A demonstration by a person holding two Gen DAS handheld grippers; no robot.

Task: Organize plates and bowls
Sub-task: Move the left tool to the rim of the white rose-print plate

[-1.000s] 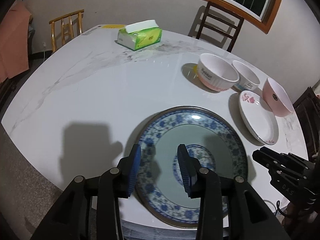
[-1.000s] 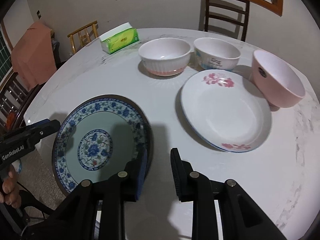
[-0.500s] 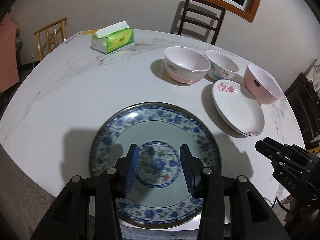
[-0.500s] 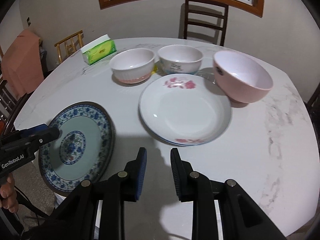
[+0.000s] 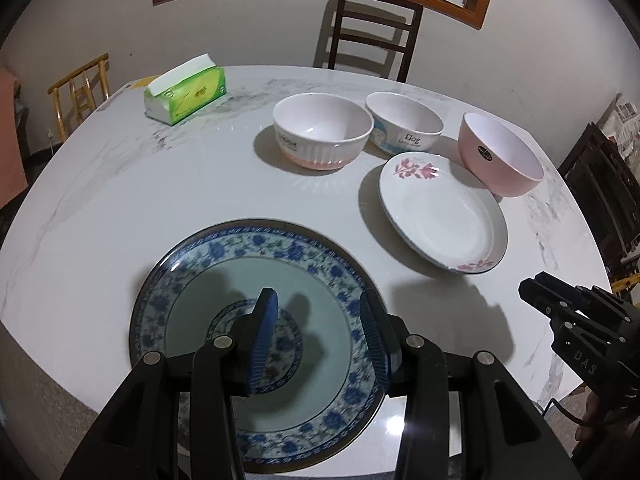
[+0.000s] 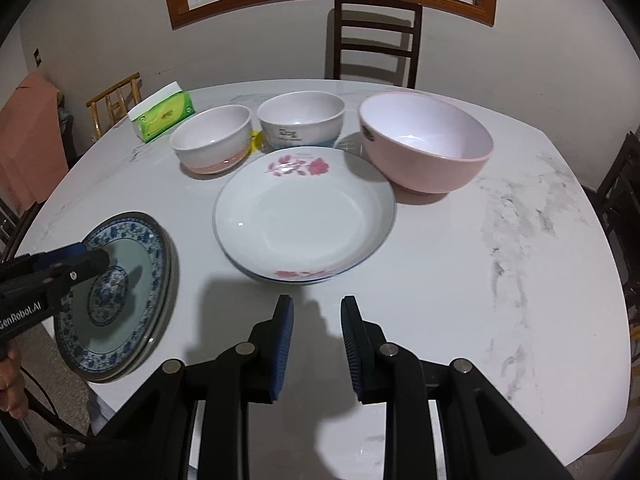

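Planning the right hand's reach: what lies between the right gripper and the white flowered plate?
Only bare tabletop, in the right wrist view.

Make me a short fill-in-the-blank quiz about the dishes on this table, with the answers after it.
1. The number of bowls on the table is ____.
2. The white plate is decorated with flowers coloured ____.
3. The left gripper hovers over the plate patterned in ____.
4. The tissue box is mostly ____.

Answers: three; pink; blue; green
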